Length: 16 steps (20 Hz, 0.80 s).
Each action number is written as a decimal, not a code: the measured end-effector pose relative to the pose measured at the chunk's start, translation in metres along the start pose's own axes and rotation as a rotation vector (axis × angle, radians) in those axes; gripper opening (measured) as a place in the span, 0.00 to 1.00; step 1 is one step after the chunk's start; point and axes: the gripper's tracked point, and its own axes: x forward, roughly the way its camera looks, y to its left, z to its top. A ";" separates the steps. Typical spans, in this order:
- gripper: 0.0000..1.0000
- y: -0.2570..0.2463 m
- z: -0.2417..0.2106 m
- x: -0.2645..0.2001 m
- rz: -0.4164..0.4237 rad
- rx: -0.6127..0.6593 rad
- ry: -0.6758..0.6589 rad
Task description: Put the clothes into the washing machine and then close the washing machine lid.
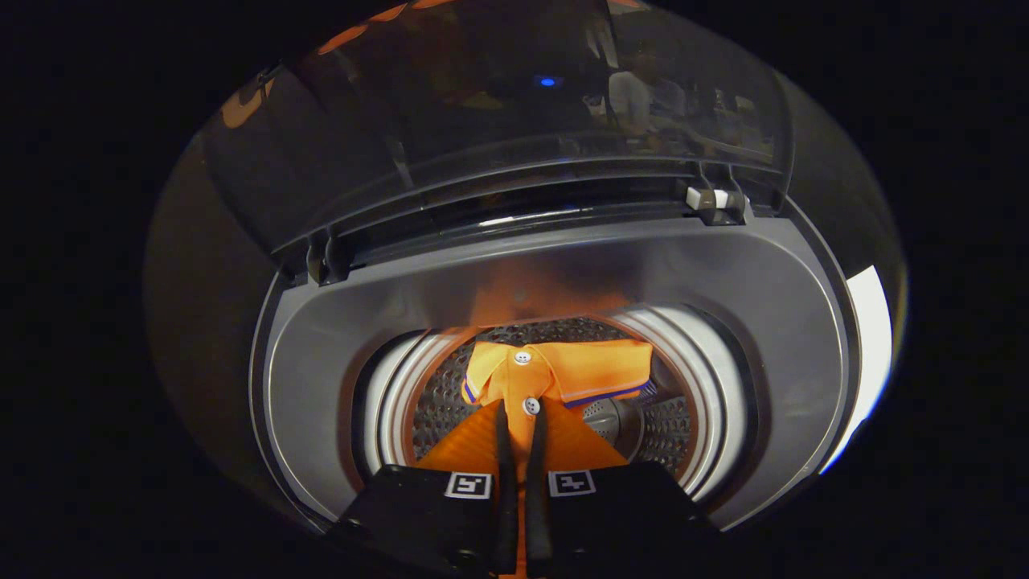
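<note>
I have the hand-held gripper [521, 418] clenched on the shirt [555, 371], which hangs straight ahead over the drum [438, 402], collar beyond the fingertips, lid [522, 104] raised behind.

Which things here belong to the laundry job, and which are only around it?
Job:
- orange shirt, pinched between the fingers, hanging over the drum
- gripper, shut on the shirt
- washing machine
- its lid, raised open

Only around:
- reflections in the lid glass
- small white latch piece at the hinge
</note>
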 end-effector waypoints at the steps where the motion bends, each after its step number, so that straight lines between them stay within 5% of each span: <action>1: 0.13 0.001 0.001 0.000 0.000 0.002 -0.002; 4: 0.18 -0.004 0.003 0.001 -0.020 0.006 -0.010; 14: 0.99 -0.003 -0.002 -0.007 -0.022 0.032 -0.004; 16: 0.99 -0.002 0.001 -0.012 -0.022 0.032 -0.015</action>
